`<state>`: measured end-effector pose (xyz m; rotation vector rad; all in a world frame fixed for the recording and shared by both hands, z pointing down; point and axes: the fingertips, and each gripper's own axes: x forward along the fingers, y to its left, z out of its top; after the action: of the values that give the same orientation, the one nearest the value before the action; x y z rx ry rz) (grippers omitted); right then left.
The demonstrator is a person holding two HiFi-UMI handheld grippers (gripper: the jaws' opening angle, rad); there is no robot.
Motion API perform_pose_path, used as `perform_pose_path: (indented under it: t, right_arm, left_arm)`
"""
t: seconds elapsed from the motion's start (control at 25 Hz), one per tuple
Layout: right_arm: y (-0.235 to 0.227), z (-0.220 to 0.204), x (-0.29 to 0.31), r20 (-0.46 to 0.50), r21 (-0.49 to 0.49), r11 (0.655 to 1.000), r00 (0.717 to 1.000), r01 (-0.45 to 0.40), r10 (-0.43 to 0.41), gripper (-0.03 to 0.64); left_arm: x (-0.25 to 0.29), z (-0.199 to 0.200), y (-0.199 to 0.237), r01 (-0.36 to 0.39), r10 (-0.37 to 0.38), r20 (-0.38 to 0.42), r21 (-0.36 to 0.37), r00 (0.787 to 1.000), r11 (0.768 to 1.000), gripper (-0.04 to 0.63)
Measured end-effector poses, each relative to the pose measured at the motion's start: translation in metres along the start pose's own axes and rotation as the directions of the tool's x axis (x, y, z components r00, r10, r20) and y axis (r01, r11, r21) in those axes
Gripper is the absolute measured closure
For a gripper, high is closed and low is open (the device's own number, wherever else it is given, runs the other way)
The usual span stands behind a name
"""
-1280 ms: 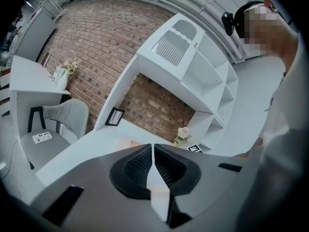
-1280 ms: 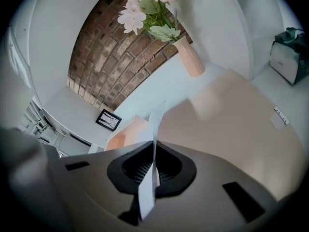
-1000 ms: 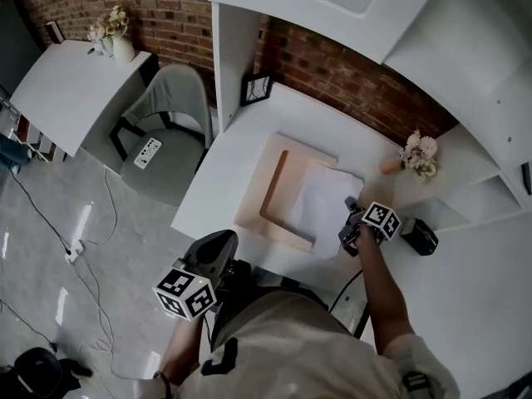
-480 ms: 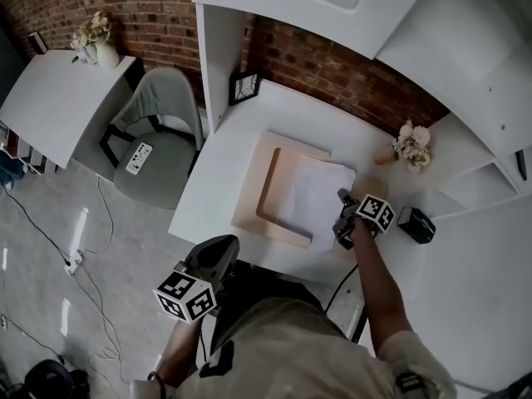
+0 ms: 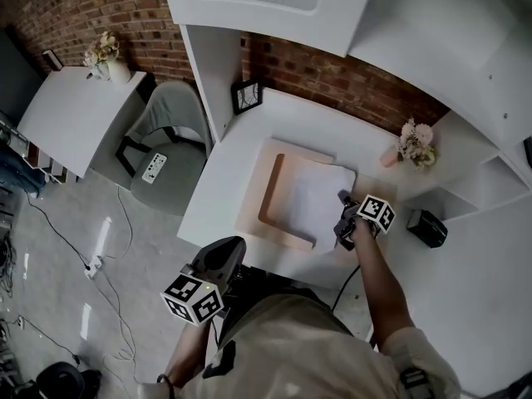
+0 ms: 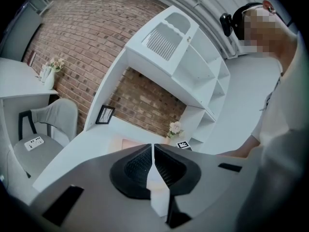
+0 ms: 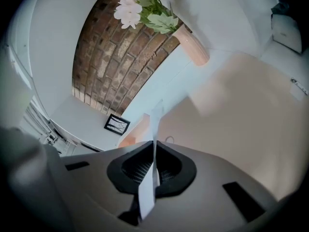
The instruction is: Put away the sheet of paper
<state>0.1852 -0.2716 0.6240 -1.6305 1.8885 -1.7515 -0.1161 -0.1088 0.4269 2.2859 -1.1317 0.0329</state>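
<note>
On the desk (image 5: 223,169): a pale wooden tray (image 5: 252,210) lies flat in front of you, its long side running away from you
Sheet of paper (image 5: 314,196): it lies over the right part of the tray, reaches past the right rim, and its near right edge is lifted into your right gripper
Your right gripper (image 5: 340,216): jaws clamped on that edge of the sheet; your right gripper view shows the paper standing edge-on between the ridged pads (image 7: 138,168), running up and away from them
Your left gripper (image 5: 226,248): you hold it low by your body, off the near edge of the desk and well apart from the tray; jaws pressed together at the tips, nothing between them
Back of the desk: a framed picture (image 5: 246,96) leans at the left, and a vase of pale flowers (image 5: 413,144) stands at the right, both near the brick wall (image 5: 332,69)
To your right: a small black object (image 5: 426,228) sits just beside the right gripper's marker cube
Left of the desk: a grey chair (image 5: 170,135) stands on the floor
</note>
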Motion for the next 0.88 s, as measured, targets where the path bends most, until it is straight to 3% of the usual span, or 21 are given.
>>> perform_pose_path:
  t: [0.6, 0.88]
  right_arm:
    - [0.006, -0.004, 0.019, -0.047, 0.130, 0.982, 0.989, -0.134, 0.141, 0.589]
    - [0.014, -0.011, 0.024, -0.066, 0.146, 0.975, 0.982, -0.165, 0.176, 0.589]
  left_arm:
    - [0.007, -0.011, -0.038, -0.099, 0.101, -0.034, 0.039, 0.994, 0.994, 0.568]
    - [0.002, -0.016, -0.039, -0.129, 0.131, -0.055, 0.041, 0.990, 0.991, 0.568]
